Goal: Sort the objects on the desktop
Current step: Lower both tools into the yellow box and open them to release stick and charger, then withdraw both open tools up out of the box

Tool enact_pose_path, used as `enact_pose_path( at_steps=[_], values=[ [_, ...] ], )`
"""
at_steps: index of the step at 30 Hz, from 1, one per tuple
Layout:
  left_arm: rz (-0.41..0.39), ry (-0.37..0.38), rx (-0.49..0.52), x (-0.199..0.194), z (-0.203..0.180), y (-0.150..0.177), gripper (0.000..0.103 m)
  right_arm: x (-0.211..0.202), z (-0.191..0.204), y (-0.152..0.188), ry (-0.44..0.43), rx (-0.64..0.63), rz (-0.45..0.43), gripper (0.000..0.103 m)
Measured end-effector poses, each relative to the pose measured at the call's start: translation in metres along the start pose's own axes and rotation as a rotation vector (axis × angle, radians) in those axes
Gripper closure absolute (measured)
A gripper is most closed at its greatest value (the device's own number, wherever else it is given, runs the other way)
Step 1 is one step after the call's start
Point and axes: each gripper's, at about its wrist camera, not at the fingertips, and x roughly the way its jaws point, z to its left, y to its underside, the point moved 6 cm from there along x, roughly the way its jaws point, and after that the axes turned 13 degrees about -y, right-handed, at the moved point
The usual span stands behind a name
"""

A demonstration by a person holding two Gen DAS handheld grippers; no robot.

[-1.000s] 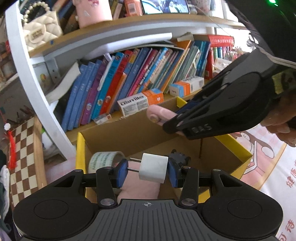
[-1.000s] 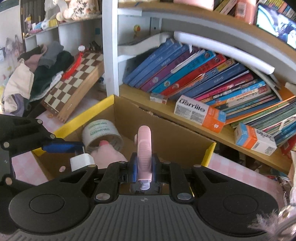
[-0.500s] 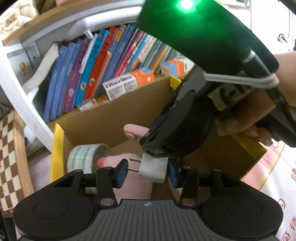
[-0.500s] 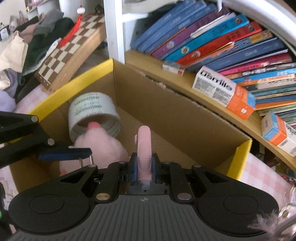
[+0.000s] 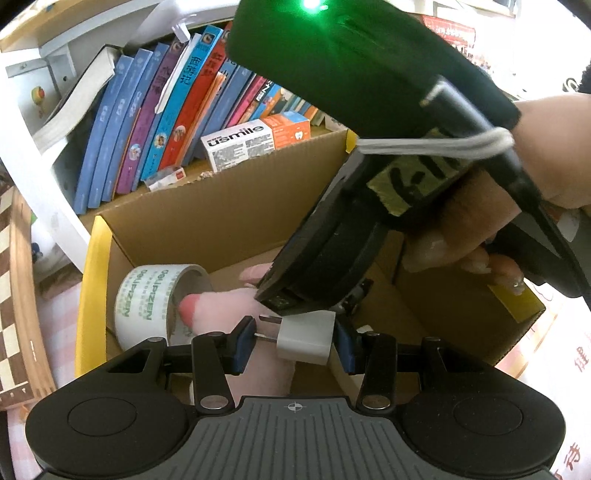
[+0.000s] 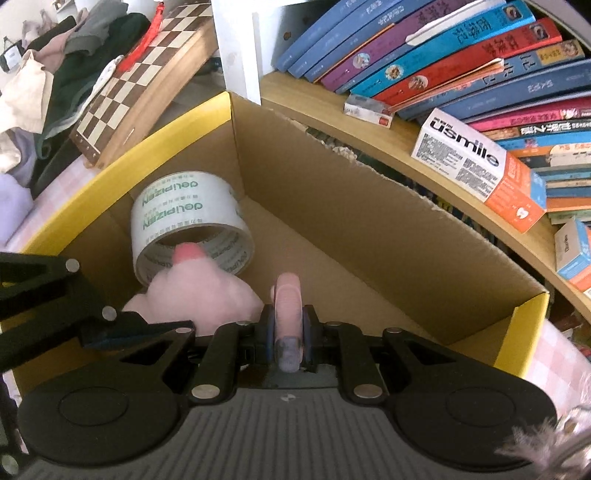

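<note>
Below both claws sits a cardboard box (image 6: 369,229) with yellow rims, standing on a pink checked cloth (image 6: 550,347) against a wooden bookshelf (image 6: 406,140) of slanted books. A chessboard (image 6: 144,81) leans to the box's left, beside a heap of clothes (image 6: 44,85).

My left claw (image 5: 295,341) is closed on a white plug adapter (image 5: 304,338), prongs against the left pad, held over the box interior. My right claw (image 6: 287,332) is clamped on a slim pink object (image 6: 287,306), also held over the box.

Only the left view shows the hand (image 5: 517,206) gripping the right device and its green lamp (image 5: 312,4); that device blocks most of the box's right half. Only the right view shows the box's far corner and the bare floor of the box.

Inside the box, a roll of tape (image 6: 188,221) lies on its side in the left corner, with a pink plush toy (image 6: 195,291) touching its opening. A usmile carton (image 6: 476,166) lies on the shelf.
</note>
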Motion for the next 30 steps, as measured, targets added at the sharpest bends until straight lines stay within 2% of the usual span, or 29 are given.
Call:
enact_pose_path(
  at_steps=[8, 13, 21, 25, 27, 30],
  values=[
    [-0.005, -0.008, 0.0, -0.002, -0.001, 0.002, 0.058, 0.002, 0.0, 0.0, 0.006, 0.002, 0.003, 0.088],
    [-0.01, -0.015, 0.001, -0.005, 0.001, 0.001, 0.056, -0.005, -0.001, 0.0, 0.008, 0.013, -0.031, 0.079],
    [-0.063, -0.036, 0.005, -0.026, 0.002, -0.002, 0.034, -0.038, 0.009, -0.004, -0.006, 0.027, -0.134, 0.053],
    [-0.093, -0.049, 0.008, -0.038, 0.002, -0.004, 0.03, -0.055, 0.018, -0.005, -0.004, 0.028, -0.184, 0.049],
    [-0.108, -0.062, 0.004, -0.044, 0.002, -0.004, 0.021, -0.065, 0.024, -0.005, 0.001, 0.024, -0.208, 0.045],
    [-0.128, -0.078, -0.001, -0.052, 0.004, -0.005, 0.02, -0.078, 0.031, -0.003, 0.016, 0.016, -0.241, 0.041]
  ],
)
